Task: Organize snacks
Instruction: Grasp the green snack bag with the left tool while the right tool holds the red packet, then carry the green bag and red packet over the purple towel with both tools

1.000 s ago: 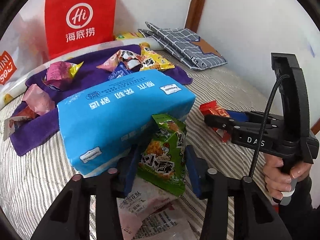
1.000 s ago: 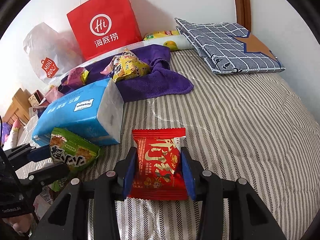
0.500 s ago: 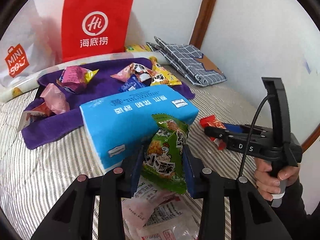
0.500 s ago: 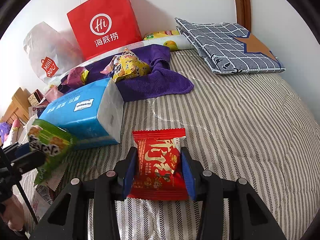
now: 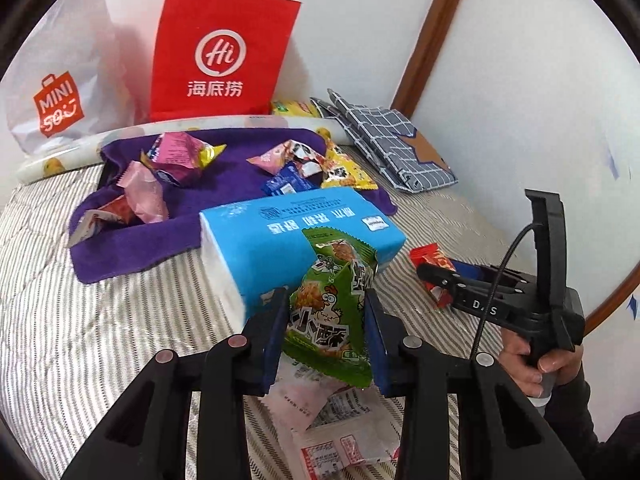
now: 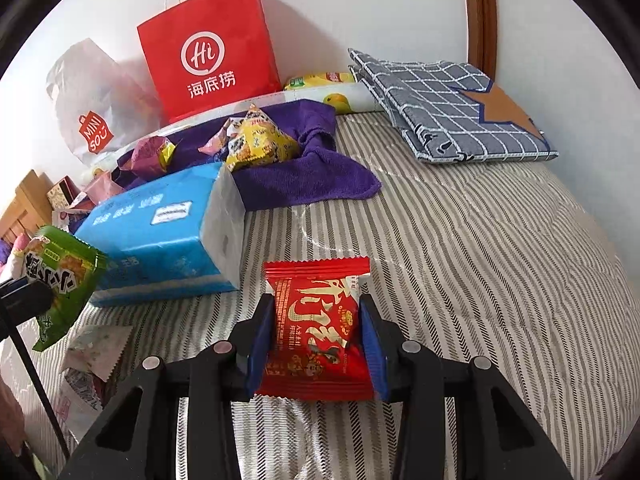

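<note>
My left gripper (image 5: 326,320) is shut on a green snack packet (image 5: 332,312) and holds it above the striped bed, in front of a blue tissue pack (image 5: 296,240). My right gripper (image 6: 316,324) is shut on a red snack packet (image 6: 316,328) low over the bed; it also shows in the left wrist view (image 5: 432,276). The green packet shows at the left of the right wrist view (image 6: 60,280). Several snack packets (image 5: 176,156) lie on a purple towel (image 5: 224,192) behind the tissue pack.
A red paper bag (image 5: 220,52) and a white plastic bag (image 5: 60,92) stand against the back wall. A folded checked cloth (image 6: 448,104) lies at the back right. Pale snack packets (image 5: 328,420) lie on the bed under my left gripper.
My left gripper has lifted the green packet up and back from the tissue pack. My right gripper has stayed almost still with the red packet.
</note>
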Tool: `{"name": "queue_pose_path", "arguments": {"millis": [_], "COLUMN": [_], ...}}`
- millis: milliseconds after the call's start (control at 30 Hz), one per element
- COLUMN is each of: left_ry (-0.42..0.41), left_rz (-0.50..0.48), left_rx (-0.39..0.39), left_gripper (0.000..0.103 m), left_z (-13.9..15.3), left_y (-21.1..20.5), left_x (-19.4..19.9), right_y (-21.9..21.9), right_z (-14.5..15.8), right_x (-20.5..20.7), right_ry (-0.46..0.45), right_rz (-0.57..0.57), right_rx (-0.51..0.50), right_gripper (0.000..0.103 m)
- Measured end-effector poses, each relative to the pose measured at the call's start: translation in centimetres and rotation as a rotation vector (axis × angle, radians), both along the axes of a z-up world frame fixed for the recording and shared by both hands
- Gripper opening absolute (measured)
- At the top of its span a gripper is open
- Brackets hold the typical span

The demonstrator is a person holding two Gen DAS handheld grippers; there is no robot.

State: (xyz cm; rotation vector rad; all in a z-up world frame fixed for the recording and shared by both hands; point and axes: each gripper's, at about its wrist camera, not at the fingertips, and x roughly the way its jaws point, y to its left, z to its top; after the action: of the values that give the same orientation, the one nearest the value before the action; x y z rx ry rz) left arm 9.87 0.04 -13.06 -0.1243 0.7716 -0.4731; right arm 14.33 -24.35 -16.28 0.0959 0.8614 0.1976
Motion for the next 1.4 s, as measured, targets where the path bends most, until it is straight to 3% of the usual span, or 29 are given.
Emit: {"name": "queue_pose_path", "arguments": {"millis": [333,433,633,800,1133,1200,1400], "left_ry": [-0.027,-0.029,0.010,0.040,-0.003,0.008,0.066], "left_rz": [0.021,0.025,0.027,-0.022,-0.008,0.009,0.044], "left_rx": [-0.053,-0.056,-0.045,-0.052,0.066,0.096,0.132], "left_gripper": [0.031,0.016,0.016,0.044,0.048,0.057,0.058], "left_z": [1.8,2.0,1.0,0.2,-0.4,-0.7,-2.6], "left_y": [1.5,1.8,2.3,2.5,1.8,2.1,3.4], "left_x": [0.1,0.5,0.9,0.5,-0.6,-0.7,-1.3], "right_y": [2.0,2.7,3.5,3.7,3.5,3.3,3.0], "right_z": [5.8,6.6,6.6,6.0,5.3,5.1,4.5], "right_x": [-0.7,-0.7,-1.0,-1.3,-1.9,-2.0,-2.0], "right_ry": [-0.124,-0.143,-0.140,-0.124,-0.113,-0.107,-0.092], "right_rz": [0.047,0.058,0.069,0.072,0.069,0.066,0.063], "right_rx": [-0.019,-0.035,-0.044,-0.046,-0.046,-0.043,-0.034], "right_gripper": [0.039,0.039,0.039,0.039,0.039,0.039,0.039]}}
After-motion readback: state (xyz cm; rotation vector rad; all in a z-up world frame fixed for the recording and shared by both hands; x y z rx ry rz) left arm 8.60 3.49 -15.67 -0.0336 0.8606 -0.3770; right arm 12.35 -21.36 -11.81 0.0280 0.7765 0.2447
